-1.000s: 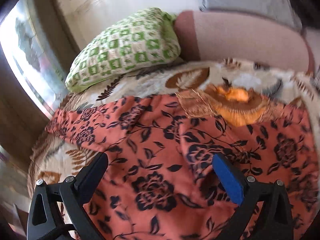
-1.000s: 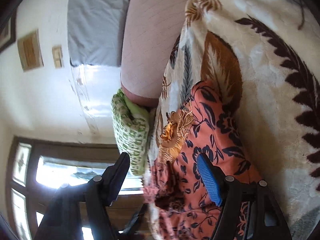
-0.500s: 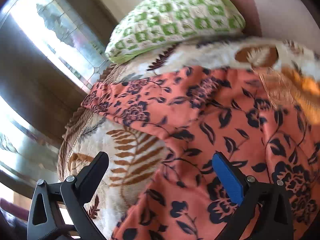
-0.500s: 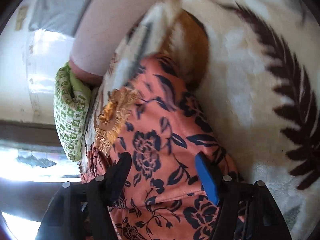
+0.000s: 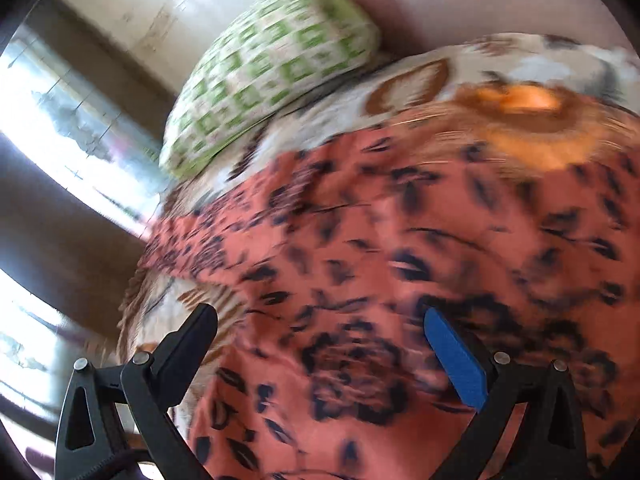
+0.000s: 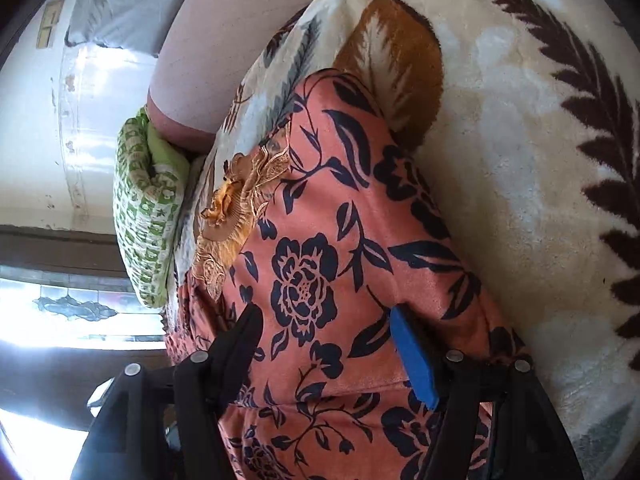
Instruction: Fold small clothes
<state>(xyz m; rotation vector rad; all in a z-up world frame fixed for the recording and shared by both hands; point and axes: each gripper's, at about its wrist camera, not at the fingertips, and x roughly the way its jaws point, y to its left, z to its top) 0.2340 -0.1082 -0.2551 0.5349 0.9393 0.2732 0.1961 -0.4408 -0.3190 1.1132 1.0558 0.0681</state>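
An orange garment with dark floral print [image 5: 400, 248] lies spread on a leaf-patterned blanket [image 5: 500, 56]; its gold embroidered neckline [image 5: 528, 120] is at the far end. The left wrist view is motion-blurred. My left gripper [image 5: 320, 328] is open, just above the garment's near left part, holding nothing. In the right wrist view the same garment [image 6: 340, 240] runs from the near edge up to the neckline [image 6: 236, 208]. My right gripper [image 6: 324, 328] is open over the garment, its blue pad [image 6: 412, 360] close to the cloth, not gripping it.
A green-and-white checked pillow [image 5: 272, 72] lies at the head of the bed beside a pink bolster [image 6: 240, 40]. A bright window [image 5: 68, 136] is to the left. The blanket [image 6: 540, 160] stretches to the right of the garment.
The left gripper has swung back to the right over the garment, blurring its view. The right gripper shifted slightly, staying over the cloth. Both jaws stay open.
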